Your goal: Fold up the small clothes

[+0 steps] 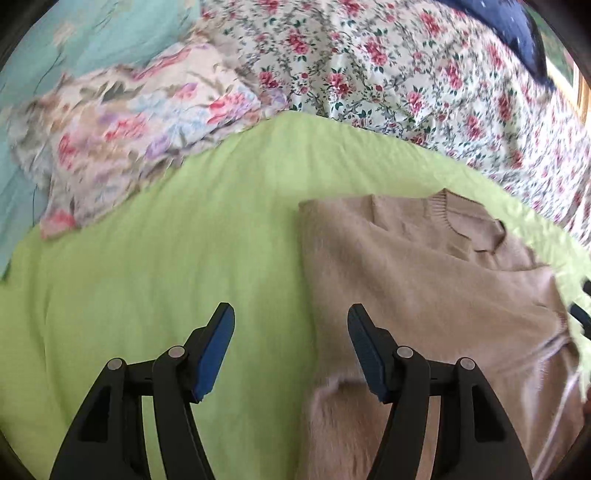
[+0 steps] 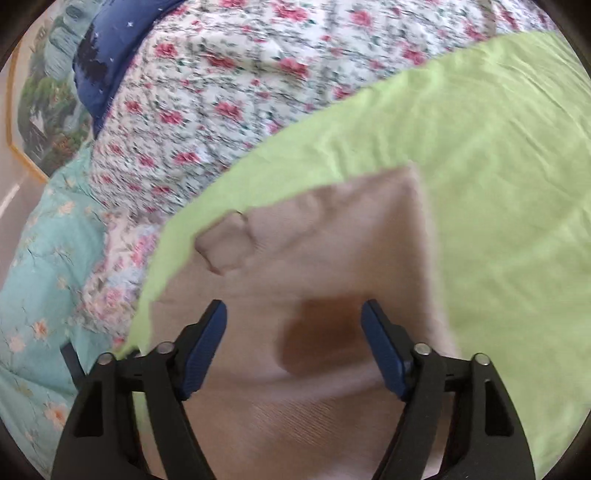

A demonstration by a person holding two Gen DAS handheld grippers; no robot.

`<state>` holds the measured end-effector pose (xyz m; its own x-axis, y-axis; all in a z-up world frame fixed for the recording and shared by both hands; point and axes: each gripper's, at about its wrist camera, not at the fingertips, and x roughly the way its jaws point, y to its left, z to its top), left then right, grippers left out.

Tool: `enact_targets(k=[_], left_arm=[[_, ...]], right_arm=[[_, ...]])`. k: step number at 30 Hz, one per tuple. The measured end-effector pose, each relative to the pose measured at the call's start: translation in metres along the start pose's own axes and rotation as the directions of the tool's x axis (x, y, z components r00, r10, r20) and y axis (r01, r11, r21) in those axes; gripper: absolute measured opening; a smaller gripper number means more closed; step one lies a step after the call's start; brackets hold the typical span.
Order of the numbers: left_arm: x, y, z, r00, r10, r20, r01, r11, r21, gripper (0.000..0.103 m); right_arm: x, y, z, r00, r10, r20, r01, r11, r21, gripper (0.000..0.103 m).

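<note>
My left tool (image 1: 291, 347) hung with its fingers spread apart and nothing between them, straddling the left edge of the sweater (image 1: 417, 280): the right finger (image 1: 365, 350) over beige knit, the left finger (image 1: 216, 350) over the bare green sheet (image 1: 147, 258). To the left of that edge the sheet lay flat and unoccupied, a wide patch running out to the floral pillow (image 1: 122, 122) at its far left border.

My right tool (image 2: 293, 343) was likewise spread wide, gripping nothing, poised above the sweater's (image 2: 314, 240) body with a dark shadow on the knit between the fingers. In that view green sheet (image 2: 498, 184) lay open to the right of the sweater, while on the left the sheet's edge ran close beside the garment, with teal bedding (image 2: 40, 277) just past it.

The sweater lay flat on the sheet, partly folded, its long axis running away from me. From the left wrist its ribbed collar (image 1: 450, 218) pointed toward the far side, and a folded layer crossed the body just below it. From the right wrist a small folded lump (image 2: 225, 243) sat near the far left corner; motion blur kept me from telling what part it was.

Beyond the sheet's far edge the rose-print quilt (image 1: 369, 66) rose up, with a navy cloth (image 1: 509, 29) at the very back.
</note>
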<state>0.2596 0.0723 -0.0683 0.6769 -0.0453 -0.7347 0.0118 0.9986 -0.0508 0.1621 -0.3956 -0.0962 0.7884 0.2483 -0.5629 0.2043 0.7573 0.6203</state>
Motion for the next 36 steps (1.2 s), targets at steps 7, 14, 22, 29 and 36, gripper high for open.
enact_targets(k=[7,14,22,29,36], left_arm=[[0.047,-0.002,-0.003,0.993,0.064,-0.101,-0.061,0.998,0.035,0.067],[0.047,0.0,-0.005,0.993,0.089,-0.083,-0.087,0.996,0.031,0.072],[0.046,-0.007,-0.006,0.988,0.138,-0.071,-0.134,0.989,0.063,0.073],[0.048,-0.01,-0.006,0.984,0.167,-0.062,-0.162,0.983,0.088,0.079],[0.02,-0.007,-0.01,0.989,0.131,-0.067,-0.123,0.986,0.109,0.077]], right_arm=[[0.031,0.008,-0.004,0.995,-0.039,-0.087,0.028,0.993,-0.118,0.01],[-0.009,0.01,0.011,0.952,-0.307,-0.017,0.304,0.948,-0.097,0.009],[0.006,0.062,-0.011,0.999,-0.035,-0.04,0.028,0.987,-0.16,0.02],[0.047,0.029,-0.024,0.965,-0.24,-0.108,0.221,0.962,-0.16,0.016],[-0.029,0.032,-0.024,0.974,-0.227,-0.012,0.224,0.966,-0.129,0.03]])
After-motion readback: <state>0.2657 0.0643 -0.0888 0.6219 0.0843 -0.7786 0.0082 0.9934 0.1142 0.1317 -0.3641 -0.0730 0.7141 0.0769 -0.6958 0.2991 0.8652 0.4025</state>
